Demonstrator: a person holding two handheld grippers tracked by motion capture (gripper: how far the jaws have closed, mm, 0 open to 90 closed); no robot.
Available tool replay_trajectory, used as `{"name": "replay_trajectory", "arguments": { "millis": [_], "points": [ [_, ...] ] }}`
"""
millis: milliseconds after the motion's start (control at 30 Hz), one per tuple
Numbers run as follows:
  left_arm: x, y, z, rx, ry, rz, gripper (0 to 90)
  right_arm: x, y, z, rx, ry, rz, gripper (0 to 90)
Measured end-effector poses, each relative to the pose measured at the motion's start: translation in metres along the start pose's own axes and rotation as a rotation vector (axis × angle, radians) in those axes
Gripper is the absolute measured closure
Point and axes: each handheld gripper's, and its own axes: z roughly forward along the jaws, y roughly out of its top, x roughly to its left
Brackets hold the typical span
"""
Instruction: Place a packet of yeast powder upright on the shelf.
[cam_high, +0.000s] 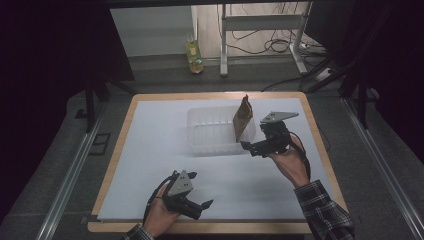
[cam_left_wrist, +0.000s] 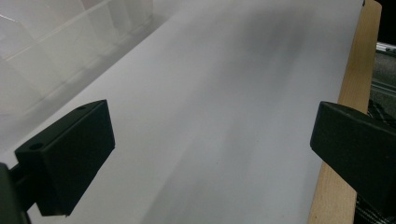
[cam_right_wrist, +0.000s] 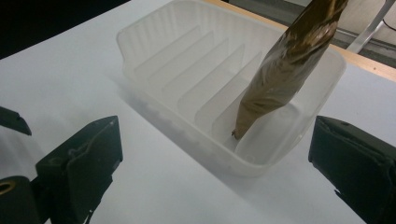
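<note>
Clear, milky-white ribbed plastic tray (cam_right_wrist: 154, 32). Packet (cam_right_wrist: 285, 65) standing in it: brown with golden sheen. Table (cam_high: 120, 145) edge pale wood, its top covered by a white sheet (cam_high: 160, 150). Left gripper (cam_high: 200, 207) and right gripper (cam_high: 248, 147) black, each topped by a grey three-cornered plate. Sleeve (cam_high: 325, 212) dark plaid, grey-and-white check. Bottle (cam_high: 194, 56) on the floor beyond: yellowish-green. Floor grey.

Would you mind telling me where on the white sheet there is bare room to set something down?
The widest free patch is the sheet's left half, between its left edge and the bin. A second runs across the middle, between the bin and the left tool. It is crowded at the bin's right end, where the brown pouch stands and the right tool is close by.
</note>
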Motion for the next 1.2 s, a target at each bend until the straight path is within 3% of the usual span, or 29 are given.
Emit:
{"name": "replay_trajectory", "arguments": {
  "millis": [667,1200],
  "points": [
    [0.001,0.000,0.000,-0.002,-0.003,-0.001,0.0,0.012,-0.038,-0.009,0.006,-0.001,-0.023,0.9],
    [0.000,0.002,-0.003,-0.007,-0.015,-0.006,0.0,0.018,-0.064,-0.030,0.003,-0.005,-0.023,0.0]
  ]
}}
